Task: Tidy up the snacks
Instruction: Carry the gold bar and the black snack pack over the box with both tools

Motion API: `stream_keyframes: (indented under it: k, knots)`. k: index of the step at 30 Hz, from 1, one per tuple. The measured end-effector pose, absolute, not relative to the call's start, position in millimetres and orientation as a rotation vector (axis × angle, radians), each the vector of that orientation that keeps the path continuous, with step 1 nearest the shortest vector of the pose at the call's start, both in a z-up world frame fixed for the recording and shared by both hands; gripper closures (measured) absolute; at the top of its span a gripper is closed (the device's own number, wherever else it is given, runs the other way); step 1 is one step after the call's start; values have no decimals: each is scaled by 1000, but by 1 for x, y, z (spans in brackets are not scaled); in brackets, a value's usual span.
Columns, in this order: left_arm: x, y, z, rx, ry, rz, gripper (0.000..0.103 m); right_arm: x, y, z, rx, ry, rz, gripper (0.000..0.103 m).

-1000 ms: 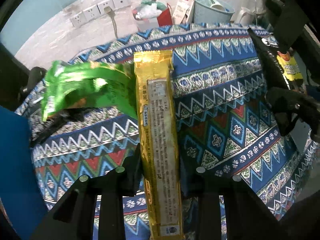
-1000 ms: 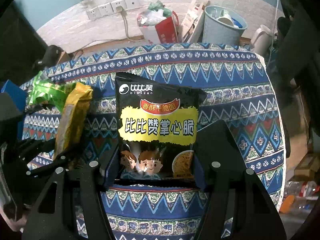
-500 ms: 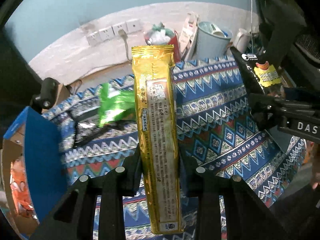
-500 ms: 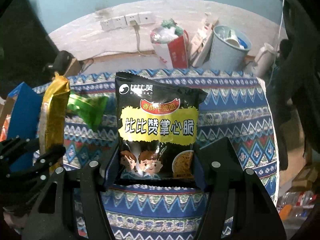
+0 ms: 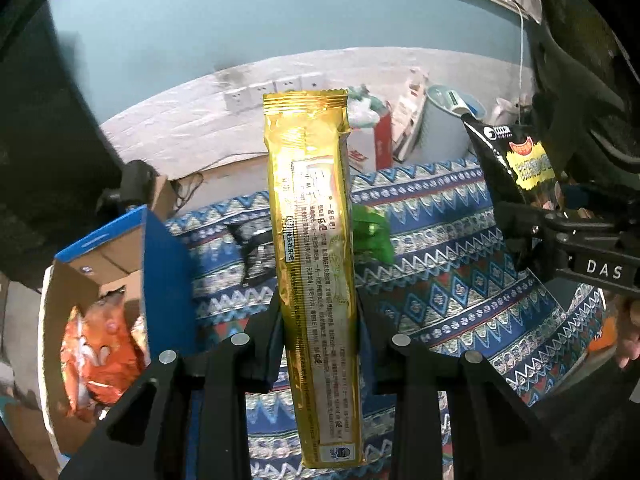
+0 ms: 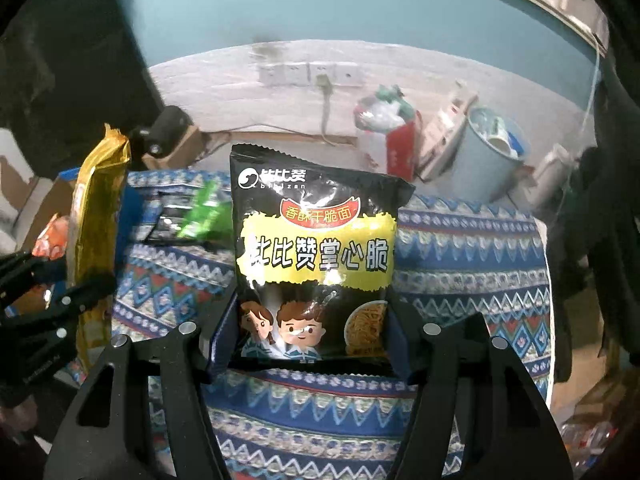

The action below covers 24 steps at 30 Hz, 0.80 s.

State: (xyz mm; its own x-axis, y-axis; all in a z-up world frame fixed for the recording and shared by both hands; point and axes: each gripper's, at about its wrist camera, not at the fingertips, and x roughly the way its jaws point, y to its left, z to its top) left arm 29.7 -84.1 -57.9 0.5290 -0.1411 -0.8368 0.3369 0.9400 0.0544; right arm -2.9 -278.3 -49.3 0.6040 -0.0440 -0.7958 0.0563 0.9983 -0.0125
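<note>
A long gold snack packet (image 5: 314, 264) is clamped upright in the left claw (image 5: 318, 344), raised above the patterned worktop (image 5: 440, 280). A black noodle-snack bag (image 6: 316, 264) is gripped by the right claw (image 6: 308, 344). A green packet (image 5: 370, 232) is left lying on the worktop. An orange bag (image 5: 96, 356) is seen inside the blue cardboard box (image 5: 160, 264) at the left.

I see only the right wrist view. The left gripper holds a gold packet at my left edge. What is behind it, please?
Observer: The left wrist view shows an open cardboard box with blue flaps, beside the gold packet.
Operator: Is the box empty?
Observer: No, an orange snack bag lies inside.
Operator: Is the left gripper closed firmly?
Observer: The left gripper is shut on the gold packet's lower half; the packet stands upright.
</note>
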Motion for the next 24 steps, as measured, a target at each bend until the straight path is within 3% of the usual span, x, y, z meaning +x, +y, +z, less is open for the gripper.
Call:
stream_keyframes:
  k: [24]
  knots:
    - [21, 39, -26, 74, 905, -156, 71, 39, -144, -35, -105, 889, 130, 41]
